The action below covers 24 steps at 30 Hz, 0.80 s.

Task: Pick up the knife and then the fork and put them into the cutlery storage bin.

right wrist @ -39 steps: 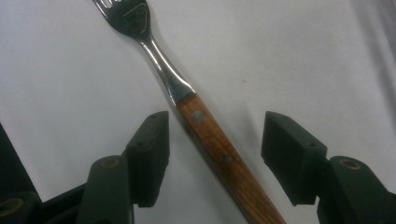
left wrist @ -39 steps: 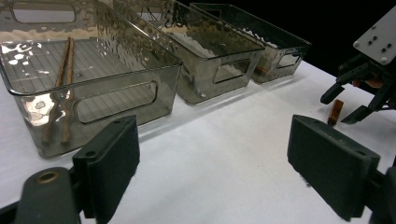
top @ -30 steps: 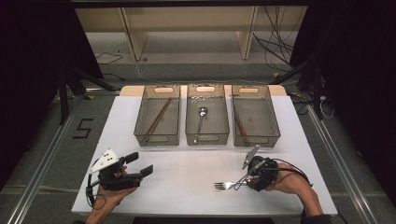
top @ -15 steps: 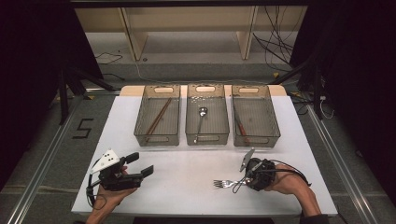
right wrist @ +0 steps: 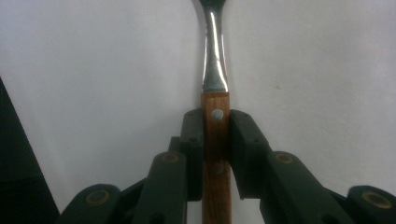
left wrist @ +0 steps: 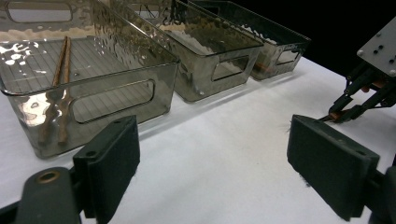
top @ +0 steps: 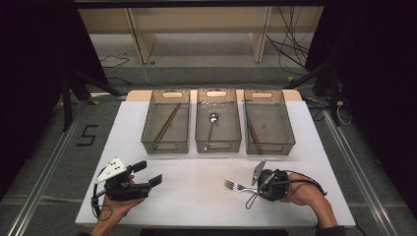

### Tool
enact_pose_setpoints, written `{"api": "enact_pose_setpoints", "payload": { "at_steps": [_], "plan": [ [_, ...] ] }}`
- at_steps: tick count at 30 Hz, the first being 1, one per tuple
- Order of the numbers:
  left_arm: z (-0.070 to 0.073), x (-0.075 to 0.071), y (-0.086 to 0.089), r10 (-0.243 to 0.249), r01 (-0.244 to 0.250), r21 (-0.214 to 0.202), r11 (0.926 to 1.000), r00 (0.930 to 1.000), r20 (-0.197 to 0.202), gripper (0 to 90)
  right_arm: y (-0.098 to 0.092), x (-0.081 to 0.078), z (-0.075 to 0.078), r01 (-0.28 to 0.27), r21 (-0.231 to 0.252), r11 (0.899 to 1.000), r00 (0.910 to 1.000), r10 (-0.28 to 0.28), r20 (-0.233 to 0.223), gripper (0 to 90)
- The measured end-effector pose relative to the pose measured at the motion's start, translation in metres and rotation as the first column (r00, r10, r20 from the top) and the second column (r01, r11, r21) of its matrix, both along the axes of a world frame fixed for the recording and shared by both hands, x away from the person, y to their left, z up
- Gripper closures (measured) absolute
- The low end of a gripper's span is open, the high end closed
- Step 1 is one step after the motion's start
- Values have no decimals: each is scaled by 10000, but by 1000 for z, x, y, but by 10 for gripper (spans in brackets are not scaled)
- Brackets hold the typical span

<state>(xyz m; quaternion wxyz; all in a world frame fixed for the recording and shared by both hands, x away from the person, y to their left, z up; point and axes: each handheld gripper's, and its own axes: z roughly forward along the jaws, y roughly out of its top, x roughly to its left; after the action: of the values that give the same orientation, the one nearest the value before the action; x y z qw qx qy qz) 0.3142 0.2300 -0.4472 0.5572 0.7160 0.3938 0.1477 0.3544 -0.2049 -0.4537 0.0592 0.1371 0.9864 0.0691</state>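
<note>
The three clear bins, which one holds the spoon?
The middle bin: a metal spoon lies in it. The left bin holds wooden chopsticks, and the right bin a brown-handled utensil.

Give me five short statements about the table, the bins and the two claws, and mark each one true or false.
1. The right claw is shut on the fork by its wooden handle. True; its jaws have just closed on it.
2. The left claw holds a spoon. False: its jaws stand open with nothing between them.
3. The left bin holds chopsticks. True.
4. The middle bin holds nothing. False: a spoon lies in it.
5. The fork's tines point toward the right edge of the table. False: in the high view they point left, toward the left claw.
</note>
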Motion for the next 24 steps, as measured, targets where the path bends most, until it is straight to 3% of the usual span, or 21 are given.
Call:
{"api": "enact_pose_setpoints", "payload": {
  "at_steps": [10,15,20,24],
  "plan": [
    [0,0,1,25,-26,17,10000,10000,5,166,1,-1,6,45,295,9996,9996,-53,282,774],
    [0,0,1,27,-27,2,10000,10000,12,166,0,1,14,219,1025,9945,9965,-300,777,774],
    [1,0,2,40,-40,-29,10000,10000,27,166,-4,5,22,796,1719,9819,9904,-974,979,774],
    [1,0,2,51,-51,-22,10000,10000,27,166,-7,7,26,1379,2182,9661,9798,-1653,1129,774]
  ]
}}
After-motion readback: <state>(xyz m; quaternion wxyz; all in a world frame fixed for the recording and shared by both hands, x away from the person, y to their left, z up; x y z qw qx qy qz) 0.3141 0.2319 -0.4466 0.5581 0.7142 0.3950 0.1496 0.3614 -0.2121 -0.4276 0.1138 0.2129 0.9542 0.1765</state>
